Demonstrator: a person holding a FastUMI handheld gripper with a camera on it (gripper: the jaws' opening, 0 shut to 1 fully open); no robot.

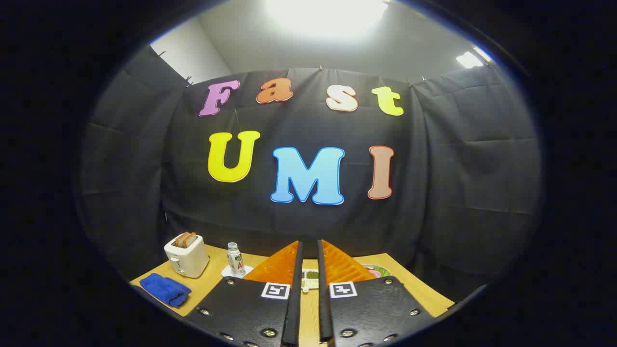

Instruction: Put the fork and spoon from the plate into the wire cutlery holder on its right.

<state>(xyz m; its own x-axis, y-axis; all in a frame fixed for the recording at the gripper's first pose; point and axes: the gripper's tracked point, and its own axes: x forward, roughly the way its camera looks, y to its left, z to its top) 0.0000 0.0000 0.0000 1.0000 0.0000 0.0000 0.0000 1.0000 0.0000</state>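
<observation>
1. Nearest the camera, the tool [308, 260] has its two fingers drawn close with a narrow slit between them, grasping nothing; it sits high above the surface [212, 289] and well back from everything on it.
2. Through that slit shows a small pale object [309, 278] lying on the surface, too small to name.
3. Just right of the fingers, a plate [378, 271] peeks out with something pink and green on it. It is mostly covered by the finger, so I cannot tell whether the fork and spoon lie on it, or how they lie.
4. To its right, where the wire cutlery holder should stand, the tool's body blocks the surface.
5. Judged from the task alone: a fork and spoon are likely light, stiff and slippery, lying flat. Taking each by the handle near its middle, across the narrow width, looks soundest; a low, thin handle may skate away from closing fingers.
6. Left of the fingers stand a small bottle [234, 259] on a white coaster, a toaster [186, 254] with bread in its slots, and a folded blue cloth [165, 288], all well apart from the plate.
</observation>
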